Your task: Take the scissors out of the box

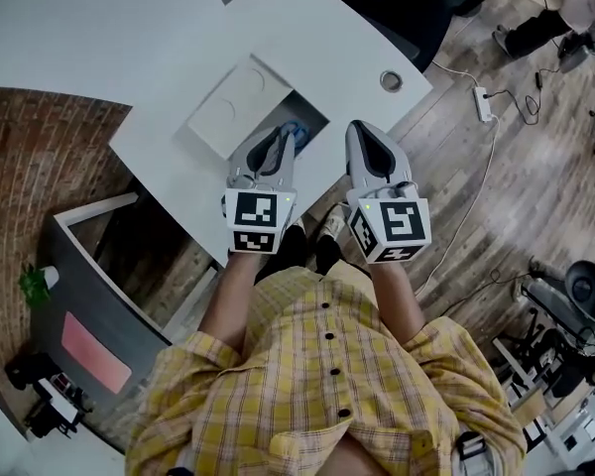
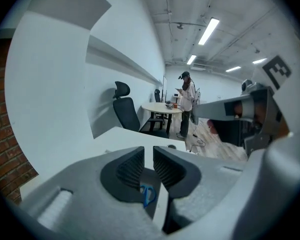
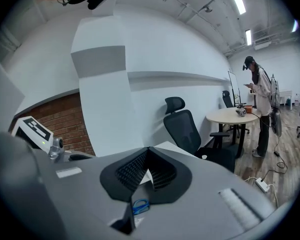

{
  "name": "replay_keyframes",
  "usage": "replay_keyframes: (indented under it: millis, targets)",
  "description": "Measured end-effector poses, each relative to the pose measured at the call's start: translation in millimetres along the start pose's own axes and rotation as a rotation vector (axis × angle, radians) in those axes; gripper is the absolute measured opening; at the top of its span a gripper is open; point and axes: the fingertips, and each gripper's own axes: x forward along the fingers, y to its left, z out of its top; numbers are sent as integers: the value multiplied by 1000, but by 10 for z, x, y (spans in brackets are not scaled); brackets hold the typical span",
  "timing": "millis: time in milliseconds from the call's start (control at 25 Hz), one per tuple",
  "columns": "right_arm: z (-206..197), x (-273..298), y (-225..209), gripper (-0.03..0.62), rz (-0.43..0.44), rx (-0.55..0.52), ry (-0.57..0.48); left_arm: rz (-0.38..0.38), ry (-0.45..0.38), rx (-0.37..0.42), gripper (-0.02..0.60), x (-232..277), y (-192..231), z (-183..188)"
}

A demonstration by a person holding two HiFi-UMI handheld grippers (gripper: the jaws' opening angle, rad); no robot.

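The scissors (image 1: 291, 129) lie in the box (image 1: 228, 107) on the worktop (image 1: 129, 38), left gripper (image 1: 281, 139) just before them, right gripper (image 1: 358, 132) beside it.

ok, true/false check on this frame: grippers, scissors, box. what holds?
1. The left gripper has its fingers apart, nothing between them. True.
2. The right gripper holds the scissors. False: its fingers meet at the tips with nothing held; the scissors lie in the box.
3. The scissors have blue handles. True.
4. The box is closed. False: it is open, and its lid lies flat beside it.
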Motion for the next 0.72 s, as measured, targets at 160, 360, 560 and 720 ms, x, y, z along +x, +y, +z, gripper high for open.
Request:
replay_keyframes:
  millis: [160,360,560,720]
  targets:
    - [-148,31,-31,5,-20,18,29,-23,73,-20,55,197,40,-297]
    - [-278,80,-52,5,-32,35,49,-45,150,-24,58,368,119,-606]
    - [-297,80,-156,5,-51,45,57,-80,216,-7,64,540,71,-810]
    - [-340,105,-138,5,-55,50,61,-100,274,15,74,641,56,-1007]
